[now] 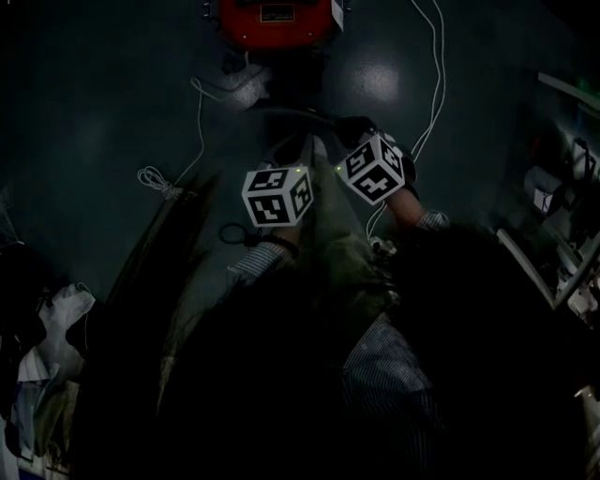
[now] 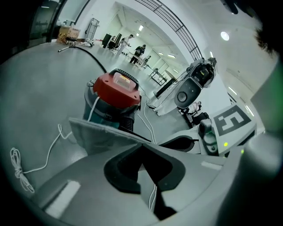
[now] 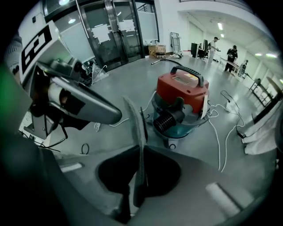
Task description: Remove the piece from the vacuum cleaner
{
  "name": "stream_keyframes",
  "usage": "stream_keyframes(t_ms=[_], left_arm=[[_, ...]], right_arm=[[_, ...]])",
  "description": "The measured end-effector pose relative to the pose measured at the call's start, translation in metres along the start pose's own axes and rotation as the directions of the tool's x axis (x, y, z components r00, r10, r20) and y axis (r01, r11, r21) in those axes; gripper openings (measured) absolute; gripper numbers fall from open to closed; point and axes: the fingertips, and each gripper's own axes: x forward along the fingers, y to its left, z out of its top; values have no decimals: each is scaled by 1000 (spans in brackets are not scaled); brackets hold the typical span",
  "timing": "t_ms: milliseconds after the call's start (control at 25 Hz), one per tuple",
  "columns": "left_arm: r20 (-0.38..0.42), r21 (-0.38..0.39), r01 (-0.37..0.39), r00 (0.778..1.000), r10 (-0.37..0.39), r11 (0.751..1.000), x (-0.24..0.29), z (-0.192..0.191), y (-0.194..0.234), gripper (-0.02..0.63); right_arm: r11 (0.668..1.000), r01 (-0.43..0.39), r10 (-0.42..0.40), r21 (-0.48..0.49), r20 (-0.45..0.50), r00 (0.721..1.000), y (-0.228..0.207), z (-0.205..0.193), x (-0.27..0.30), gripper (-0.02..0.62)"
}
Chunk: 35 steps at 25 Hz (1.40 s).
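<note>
The red-topped vacuum cleaner (image 1: 277, 21) stands on the floor ahead of me, with a teal drum (image 2: 116, 92) and a ribbed black hose port (image 3: 166, 121) facing me. A thin grey felt-like sheet (image 2: 104, 132) is lifted clear of it, and both grippers hold it. My left gripper (image 2: 141, 148) is shut on one edge of the sheet. My right gripper (image 3: 140, 150) is shut on the sheet (image 3: 138, 128), which I see edge-on there. In the dark head view both marker cubes sit side by side, the left gripper (image 1: 286, 164) next to the right gripper (image 1: 361, 141).
White cables (image 1: 197, 131) trail over the grey floor (image 2: 31, 88) around the vacuum cleaner. Glass doors (image 3: 110, 31) stand at the left. People (image 2: 139, 50) work far back in the hall. Clutter (image 1: 562, 234) lies at my right, and cloth (image 1: 47, 328) at my left.
</note>
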Motion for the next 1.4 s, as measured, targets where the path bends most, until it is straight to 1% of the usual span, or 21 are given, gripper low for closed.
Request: stream_keyframes(t_ms=[80, 160, 280, 360, 520, 640, 760, 840, 920, 1000, 1120, 1160, 1240, 1320, 1400], left_arm=[[-6, -11, 6, 1000, -6, 1000, -6, 3, -6, 8], [-7, -5, 15, 1000, -15, 1000, -15, 11, -16, 8], [1, 37, 38, 999, -38, 999, -39, 29, -37, 8], [1, 60, 40, 999, -40, 997, -64, 37, -49, 8], [29, 60, 35, 999, -37, 998, -117, 60, -74, 8], [80, 115, 50, 995, -60, 992, -150, 98, -100, 8], [126, 164, 72, 988, -93, 984, -184, 128, -131, 8], [164, 194, 82, 980, -115, 978, -203, 149, -149, 8], [205, 224, 92, 969, -140, 970, -222, 168, -166, 8], [234, 253, 98, 959, -159, 963, -240, 179, -183, 8], [278, 299, 82, 946, -169, 951, -261, 195, -203, 8], [299, 303, 76, 939, -171, 950, -267, 202, -209, 8], [339, 287, 77, 924, -176, 955, -277, 208, -218, 8], [365, 269, 80, 914, -178, 960, -286, 206, -226, 8], [384, 267, 71, 907, -174, 961, -292, 205, -229, 8]], right_arm=[[999, -24, 24, 26, 13, 1000, 1, 6, -14, 20], [996, -50, 47, 79, 40, 998, 4, 16, -32, 20], [984, -87, 72, 154, 104, 992, 15, 36, -70, 20], [977, -108, 83, 184, 136, 987, 28, 48, -100, 20], [980, -85, 52, 182, 181, 982, 44, 75, -166, 20], [982, -63, 19, 180, 239, 971, 44, 103, -215, 20], [976, -52, -15, 214, 300, 954, 45, 120, -260, 20], [972, -56, -30, 227, 357, 934, 43, 134, -289, 20], [969, -68, -40, 238, 422, 906, 43, 151, -317, 20], [965, -86, -41, 247, 470, 882, 50, 163, -342, 20], [967, -99, -43, 237, 528, 848, 58, 181, -373, 20], [966, -102, -47, 237, 550, 834, 57, 187, -382, 20], [962, -110, -58, 248, 582, 811, 57, 191, -398, 20], [958, -113, -73, 265, 604, 794, 58, 189, -411, 20], [953, -111, -93, 281, 622, 777, 56, 188, -420, 20]])
